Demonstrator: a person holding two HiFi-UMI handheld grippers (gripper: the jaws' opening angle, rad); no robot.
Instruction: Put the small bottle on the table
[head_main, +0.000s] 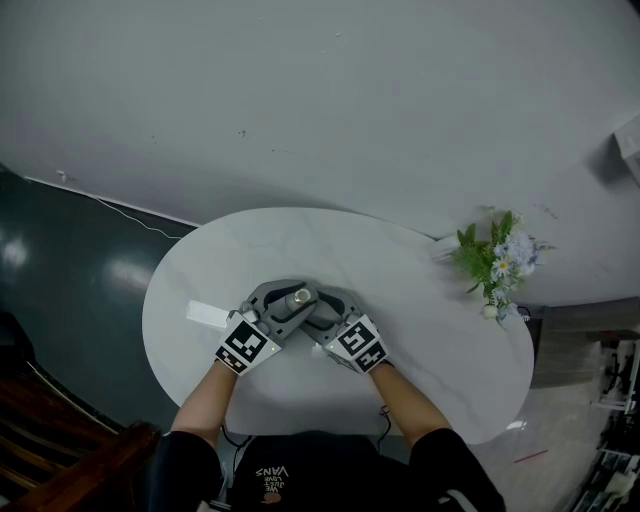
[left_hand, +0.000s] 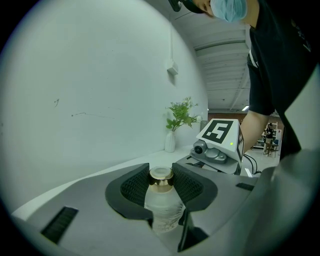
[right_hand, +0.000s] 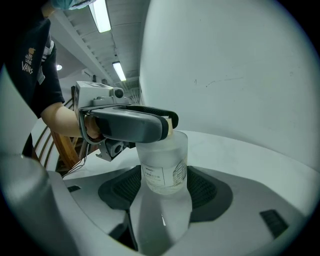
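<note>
A small frosted bottle (head_main: 301, 297) with a gold cap is held upright between both grippers over the white oval table (head_main: 420, 320). In the left gripper view my left gripper (left_hand: 161, 186) is shut on the bottle's (left_hand: 162, 210) capped neck, a ribbed pad on each side of the cap. In the right gripper view my right gripper (right_hand: 162, 192) is shut on the labelled body of the bottle (right_hand: 162, 165), with the left gripper (right_hand: 130, 125) reaching over its top. In the head view the left gripper (head_main: 287, 300) and right gripper (head_main: 318, 312) meet near the table's front middle.
A vase of green sprigs and pale flowers (head_main: 495, 265) stands at the table's far right edge. A small white card (head_main: 208, 314) lies on the table left of the grippers. A grey wall runs behind the table. Dark wooden furniture (head_main: 60, 440) sits at the lower left.
</note>
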